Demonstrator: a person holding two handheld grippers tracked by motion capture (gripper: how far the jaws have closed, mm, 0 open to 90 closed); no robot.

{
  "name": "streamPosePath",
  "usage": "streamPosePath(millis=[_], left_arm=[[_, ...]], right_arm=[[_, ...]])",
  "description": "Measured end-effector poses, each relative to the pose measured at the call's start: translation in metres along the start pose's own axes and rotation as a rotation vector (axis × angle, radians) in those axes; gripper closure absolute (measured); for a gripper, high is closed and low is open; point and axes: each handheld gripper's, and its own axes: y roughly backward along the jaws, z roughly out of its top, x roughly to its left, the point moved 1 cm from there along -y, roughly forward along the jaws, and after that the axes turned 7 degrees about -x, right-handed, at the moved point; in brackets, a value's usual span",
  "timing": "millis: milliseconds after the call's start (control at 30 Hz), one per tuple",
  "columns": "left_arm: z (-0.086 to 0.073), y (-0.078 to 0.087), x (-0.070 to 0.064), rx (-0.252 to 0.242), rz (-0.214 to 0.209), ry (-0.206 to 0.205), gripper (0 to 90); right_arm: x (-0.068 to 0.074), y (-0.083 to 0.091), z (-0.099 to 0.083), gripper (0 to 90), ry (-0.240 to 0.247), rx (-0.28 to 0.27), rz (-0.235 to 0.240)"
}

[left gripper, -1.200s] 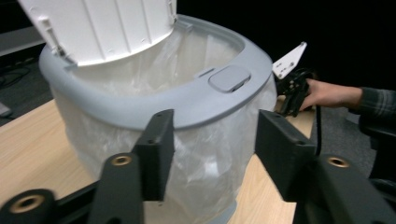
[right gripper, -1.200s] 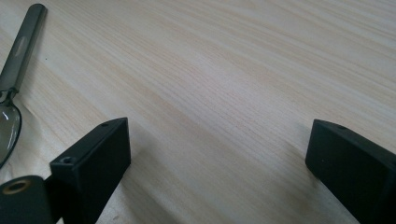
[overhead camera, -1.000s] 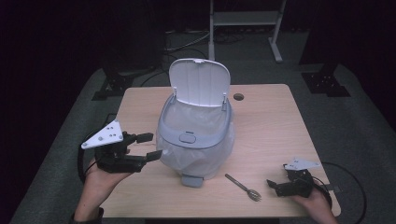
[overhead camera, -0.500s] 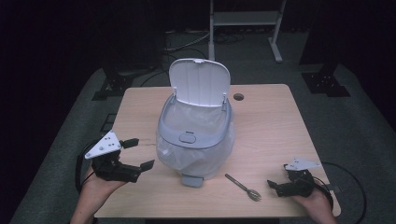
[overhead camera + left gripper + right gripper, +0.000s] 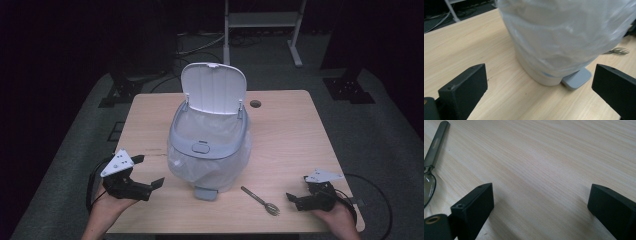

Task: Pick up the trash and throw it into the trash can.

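A pale grey pedal bin stands mid-table with its white lid raised and a clear plastic liner hanging over its sides. Its pedal points toward the person. My left gripper hovers open at the bin's left front, apart from it. In the left gripper view the bagged bin and pedal lie ahead of the wide-apart jaws of the left gripper. A metal utensil lies right of the pedal. My right gripper rests open and holds nothing at the front right; in its own view, the right gripper.
The wooden table has a cable hole behind the bin. The utensil lies just left of my right jaws. Cables trail off both grippers over the table's edges. Dark floor and stand legs surround the table.
My left gripper has drawn back from the bin's side, toward the person and the left front corner. The right gripper has stayed put.
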Motion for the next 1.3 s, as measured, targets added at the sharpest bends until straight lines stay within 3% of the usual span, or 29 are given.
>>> streamPosePath(millis=[333,700,1033,1300], left_arm=[[-0.037,-0.014,0.004,0.054,0.019,-0.008,0.0],[-0.063,-0.030,0.006,0.104,0.021,-0.014,0.0],[-0.089,-0.053,0.009,0.221,0.028,-0.027,0.0],[-0.101,-0.064,0.009,0.271,0.013,-0.044,0.0]], right_arm=[[0.000,0.000,0.000,5.7,0.002,0.000,0.002],[0.000,-0.001,0.000,2.4,0.013,0.009,0.014],[0.000,-0.001,0.000,2.5,0.016,0.009,0.018],[0.002,0.001,0.002,4.3,0.022,0.026,0.025]])
